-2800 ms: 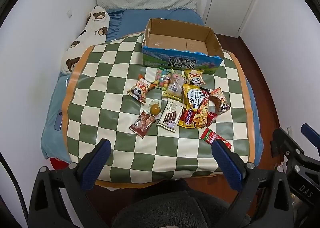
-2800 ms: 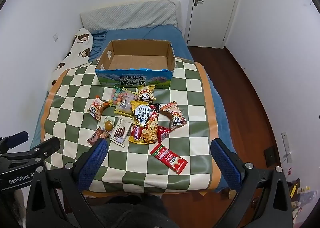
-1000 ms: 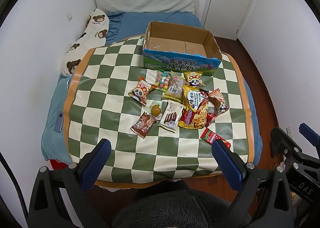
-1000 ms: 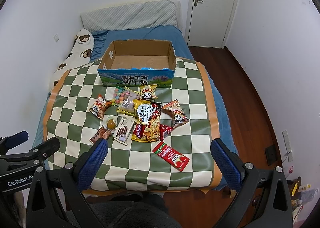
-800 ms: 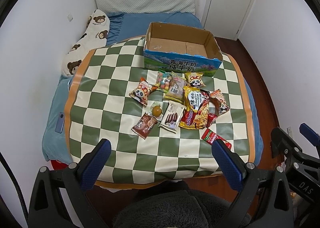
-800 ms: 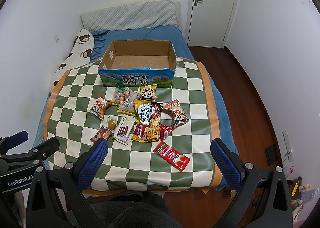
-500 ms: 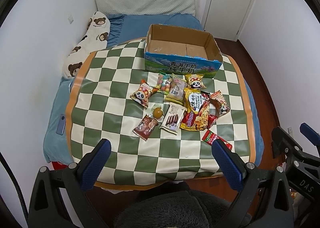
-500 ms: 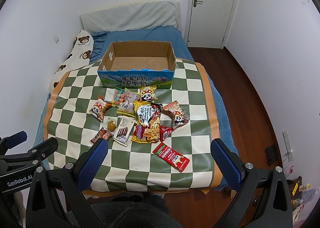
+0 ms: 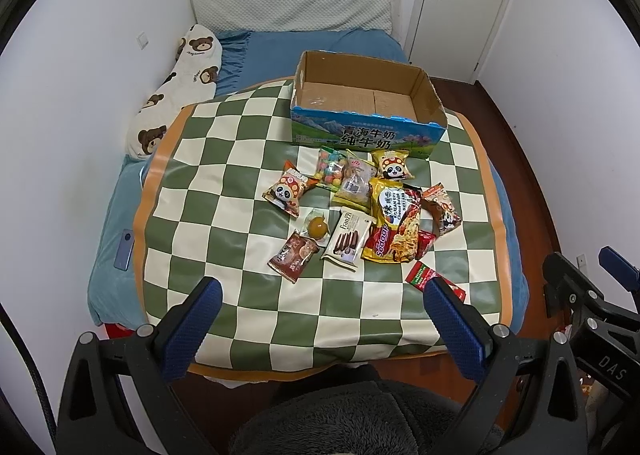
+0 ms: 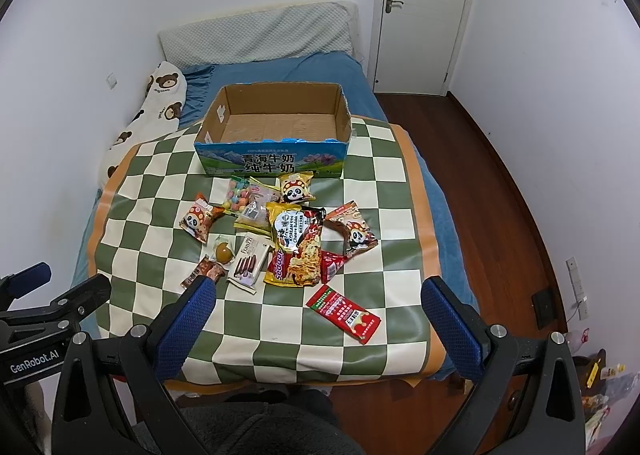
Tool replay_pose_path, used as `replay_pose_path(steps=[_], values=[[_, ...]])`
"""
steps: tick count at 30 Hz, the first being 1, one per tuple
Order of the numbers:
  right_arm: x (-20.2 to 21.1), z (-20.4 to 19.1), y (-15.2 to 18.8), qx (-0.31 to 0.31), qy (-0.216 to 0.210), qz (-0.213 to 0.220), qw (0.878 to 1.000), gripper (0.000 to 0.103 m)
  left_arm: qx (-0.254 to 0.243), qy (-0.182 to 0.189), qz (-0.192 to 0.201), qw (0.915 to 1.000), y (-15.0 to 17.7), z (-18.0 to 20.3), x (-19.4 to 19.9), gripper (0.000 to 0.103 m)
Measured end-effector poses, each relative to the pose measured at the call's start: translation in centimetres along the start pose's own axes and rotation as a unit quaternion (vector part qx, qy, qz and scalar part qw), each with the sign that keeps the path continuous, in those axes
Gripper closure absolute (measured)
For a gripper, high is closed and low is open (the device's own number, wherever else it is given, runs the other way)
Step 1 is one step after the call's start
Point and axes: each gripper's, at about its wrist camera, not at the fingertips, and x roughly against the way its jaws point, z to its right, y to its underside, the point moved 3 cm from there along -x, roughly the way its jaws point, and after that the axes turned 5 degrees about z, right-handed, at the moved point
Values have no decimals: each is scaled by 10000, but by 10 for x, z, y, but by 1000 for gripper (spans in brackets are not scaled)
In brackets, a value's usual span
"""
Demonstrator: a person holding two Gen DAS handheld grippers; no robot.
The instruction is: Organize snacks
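- Step in hand: judged to be the outset. No snack has gone into the cardboard box [image 10: 276, 127], whose floor shows bare.
- Left tongs [image 9: 320, 313]: jaws spread wide, holding nothing, hovering at the near edge of the checkered cloth [image 9: 224, 159], short of the snacks.
- Right tongs [image 10: 318, 309]: likewise spread wide and empty, held back over the near edge.
- Snacks: a loose cluster in the middle of the cloth, just in front of the box. Noted are the noodle packet [image 10: 298, 245], which overlaps its neighbours, a chocolate-stick pack [image 10: 249, 264], panda-print bags and a bag of coloured candy balls [image 10: 237, 195].
- A red sachet [image 10: 343, 313] lies apart, nearest the right tongs.
- Next move, as a judgement: lower the right tongs over the red sachet, close on it, and carry it to the box. The flat packet may need a pinch at one edge.
- Surface: the green-and-cream cloth with an orange border covers a bed [image 10: 280, 73] in blue sheets.
- Room: white walls, a closed white door [image 10: 424, 11], dark wood floor, and a bear-print pillow [image 9: 176, 91] along the bed's left side.
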Motion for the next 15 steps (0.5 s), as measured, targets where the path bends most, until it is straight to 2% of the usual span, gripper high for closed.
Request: replay_pose_path(steps=[5, 8, 10, 15], values=[[1, -1, -2, -15, -10, -12, 10000, 0, 10, -16, 18, 10000, -1, 0, -2, 0], [-3, -2, -2, -62, -12, -62, 10000, 0, 3, -201, 73, 9998, -4, -4, -12, 0], [-10, -2, -2, -163, -31, -131, 9998, 0, -12, -420, 111, 9991, -7, -9, -29, 0], [-63, 9, 5, -561, -155, -604, 9965, 0, -284, -889, -267, 9953, -14, -23, -99, 0]])
